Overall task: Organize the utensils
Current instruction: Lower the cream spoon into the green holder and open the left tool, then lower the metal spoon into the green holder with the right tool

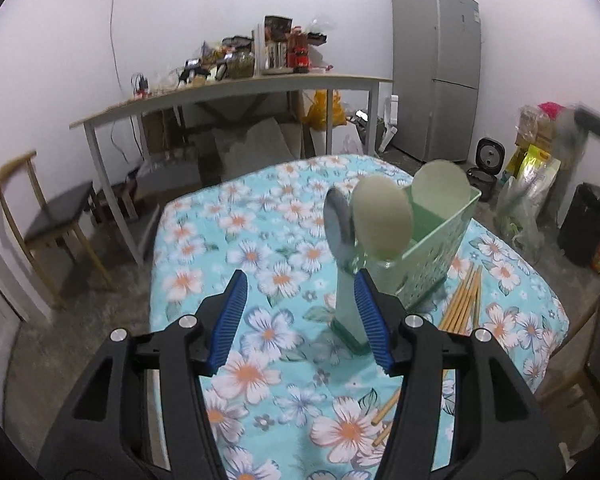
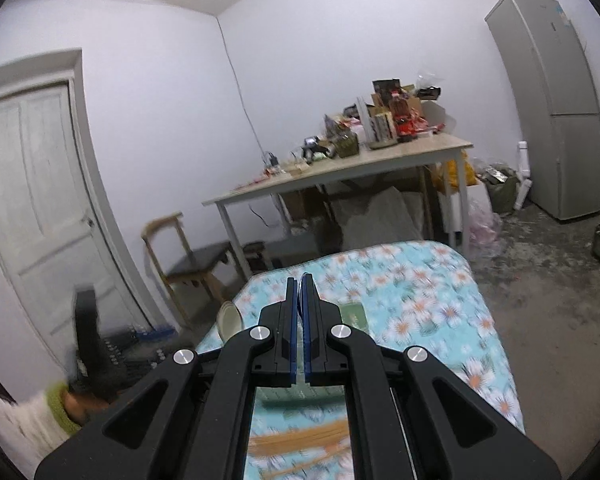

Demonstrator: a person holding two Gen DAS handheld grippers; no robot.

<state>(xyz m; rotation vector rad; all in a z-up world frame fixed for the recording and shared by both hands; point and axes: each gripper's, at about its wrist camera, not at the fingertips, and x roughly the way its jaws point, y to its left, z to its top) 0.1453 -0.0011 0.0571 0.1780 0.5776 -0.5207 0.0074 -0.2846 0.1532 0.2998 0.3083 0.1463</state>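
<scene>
Black linkage arms fill the bottom of both frames. Beyond them, largest of all, a table under a blue floral tablecloth (image 1: 260,248) spreads across the middle of the left wrist view.

Right of centre on it stands a green utensil holder (image 1: 436,256) with a perforated wall. Two cream spoons (image 1: 384,218) and one metal spoon (image 1: 340,220) rise from it, bowls up. Just beside its base, toward the lower right, wooden chopsticks (image 1: 462,300) lie loose on the cloth.

Low in that frame, the left gripper (image 1: 302,320) has its blue-padded fingers spread wide with nothing between them; the right-hand finger overlaps the holder's near corner, contact unclear.

Low and central in the right wrist view, the right gripper (image 2: 299,294) has its pads pressed almost together, empty, above the blurred cloth. More chopsticks (image 2: 300,438) show as an orange smear between its arms.
</scene>
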